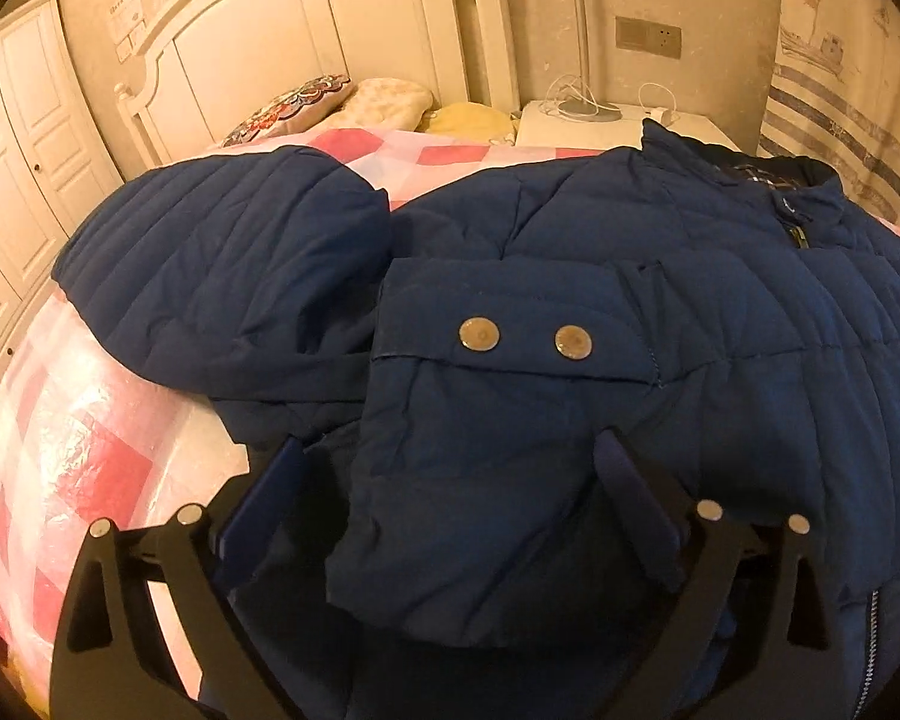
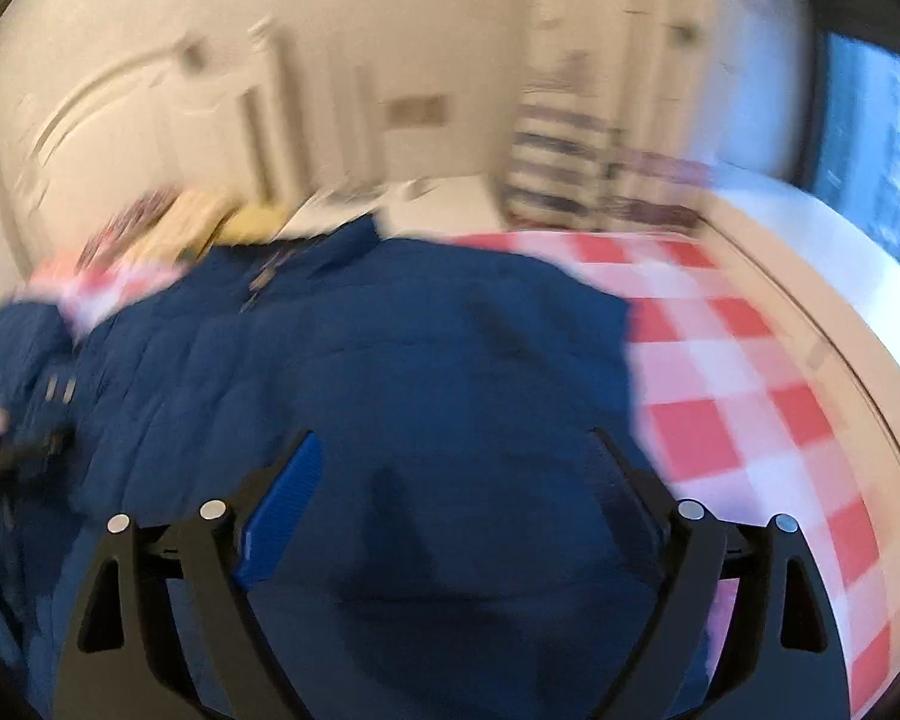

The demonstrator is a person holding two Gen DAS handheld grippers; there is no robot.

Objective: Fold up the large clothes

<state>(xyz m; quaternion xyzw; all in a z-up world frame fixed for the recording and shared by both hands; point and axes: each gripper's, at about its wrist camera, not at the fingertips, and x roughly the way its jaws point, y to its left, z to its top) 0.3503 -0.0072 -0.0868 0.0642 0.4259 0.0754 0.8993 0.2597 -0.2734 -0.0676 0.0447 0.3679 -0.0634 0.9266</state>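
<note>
A navy padded jacket (image 1: 720, 276) lies spread on a bed with a red and white checked cover (image 1: 72, 438). A sleeve cuff (image 1: 498, 348) with two metal snaps lies folded across the jacket's front. Its hood (image 1: 222, 264) lies to the left. My left gripper (image 1: 450, 456) is open, its fingers on either side of the sleeve end. In the blurred right wrist view, my right gripper (image 2: 456, 450) is open above the jacket (image 2: 390, 330) near its right edge.
A white headboard (image 1: 306, 18) and pillows (image 1: 330, 102) stand at the bed's far end. A white nightstand (image 1: 588, 126) with a lamp base and cables is beside it. White wardrobe doors (image 1: 12, 168) are at the left. A window (image 2: 870, 138) is at the right.
</note>
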